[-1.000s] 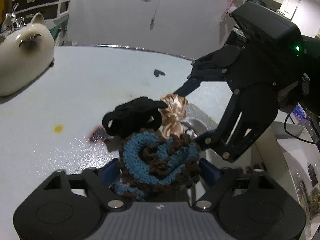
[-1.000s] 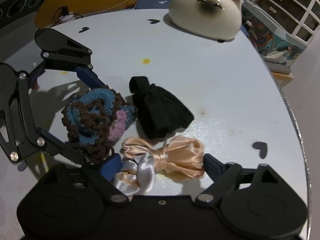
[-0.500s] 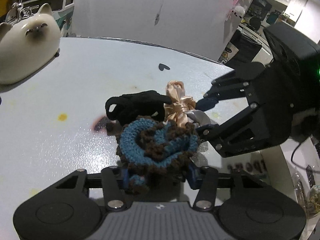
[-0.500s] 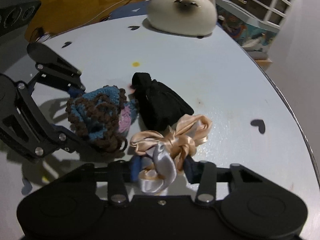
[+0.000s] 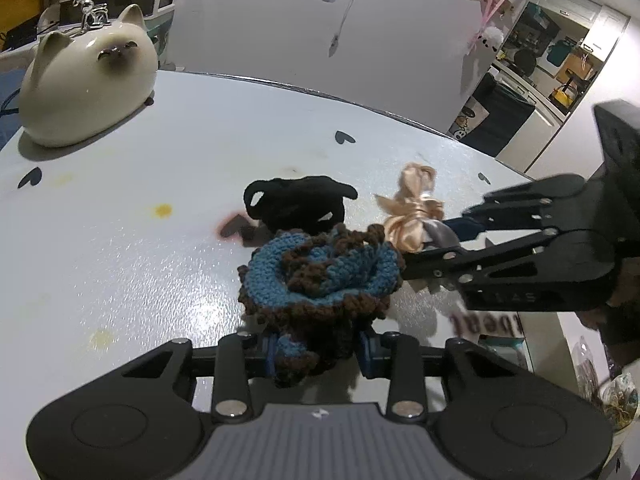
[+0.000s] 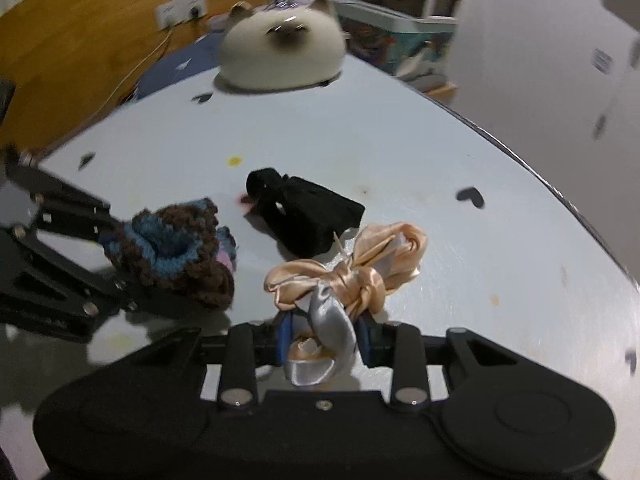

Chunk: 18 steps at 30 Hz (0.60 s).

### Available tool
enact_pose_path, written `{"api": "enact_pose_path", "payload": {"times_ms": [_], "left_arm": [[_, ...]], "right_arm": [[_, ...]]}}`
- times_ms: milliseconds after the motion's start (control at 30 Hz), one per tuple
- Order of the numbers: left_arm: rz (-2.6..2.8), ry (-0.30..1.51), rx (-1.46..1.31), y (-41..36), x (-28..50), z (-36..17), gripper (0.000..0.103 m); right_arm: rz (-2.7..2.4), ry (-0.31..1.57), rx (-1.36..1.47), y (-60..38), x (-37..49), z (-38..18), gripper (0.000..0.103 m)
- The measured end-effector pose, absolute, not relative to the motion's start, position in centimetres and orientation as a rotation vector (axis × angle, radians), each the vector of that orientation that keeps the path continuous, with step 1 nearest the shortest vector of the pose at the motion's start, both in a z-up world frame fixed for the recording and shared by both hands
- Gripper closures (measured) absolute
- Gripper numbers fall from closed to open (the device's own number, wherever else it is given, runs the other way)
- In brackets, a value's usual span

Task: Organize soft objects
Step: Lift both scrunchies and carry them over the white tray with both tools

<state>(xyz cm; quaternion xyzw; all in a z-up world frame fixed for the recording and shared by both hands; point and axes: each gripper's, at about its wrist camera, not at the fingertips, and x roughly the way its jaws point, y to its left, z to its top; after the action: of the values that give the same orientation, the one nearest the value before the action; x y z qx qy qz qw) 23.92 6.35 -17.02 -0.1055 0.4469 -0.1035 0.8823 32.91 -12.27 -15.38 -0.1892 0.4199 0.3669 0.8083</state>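
**Two soft pieces gripped, one left on the table**

Left gripper (image 5: 316, 354): jaws narrowed and closing further, pads pressed into the lower folds of the crocheted blue-and-brown piece (image 5: 320, 276). Yarn bulging above and in front of the fingers; bulk of the piece carried ahead of the grip, apparently just clear of the white table (image 5: 140, 264).

Right gripper (image 6: 322, 338): jaws likewise narrowed and closing, pinched on the silver tail of the satin bow (image 6: 348, 276). Peach loops spread forward of the pads, resting on or barely off the surface; contact not certain from either view.

Black fabric pouch (image 6: 304, 212): untouched, flat on the table just beyond both held pieces, near the bow's upper loop. Ceramic cat (image 6: 282, 56) well apart at the far edge.

Handling assessment:
- Crochet: light, thick, springy. Compresses readily, grips well on rough yarn; low slip risk. Hold low on the gathered folds judged sound, though loose edges likely to droop.
- Bow: very light, slick satin. Slip risk judged high on a single ribbon tail; knot at the centre the firmer place to take hold. Tail pull may loosen the tie.
- Pouch: limp, thin, not fragile. Gathered neck end the likely best purchase.

No destination container identifiable in either view.
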Motion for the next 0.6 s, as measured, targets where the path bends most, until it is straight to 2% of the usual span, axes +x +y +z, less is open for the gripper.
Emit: {"api": "enact_pose_path", "payload": {"times_ms": [67, 133, 267, 600], "left_arm": [[-0.196, 0.934, -0.235, 6.5, 23.6, -17.0, 0.04], [-0.179, 0.935, -0.243, 6.5, 23.2, -16.9, 0.027], [-0.166, 0.934, -0.236, 6.6, 22.0, -16.5, 0.014], [-0.174, 0.903, -0.169, 5.8, 22.1, -15.7, 0.012]], "right_arm": [[0.755, 0.91, -0.36, -12.6, 32.2, -15.0, 0.07], [0.732, 0.921, -0.332, -12.9, 31.3, -14.9, 0.07], [0.696, 0.948, -0.276, -13.6, 30.0, -14.9, 0.07], [0.613, 0.961, -0.177, -14.9, 28.0, -14.1, 0.069]]}}
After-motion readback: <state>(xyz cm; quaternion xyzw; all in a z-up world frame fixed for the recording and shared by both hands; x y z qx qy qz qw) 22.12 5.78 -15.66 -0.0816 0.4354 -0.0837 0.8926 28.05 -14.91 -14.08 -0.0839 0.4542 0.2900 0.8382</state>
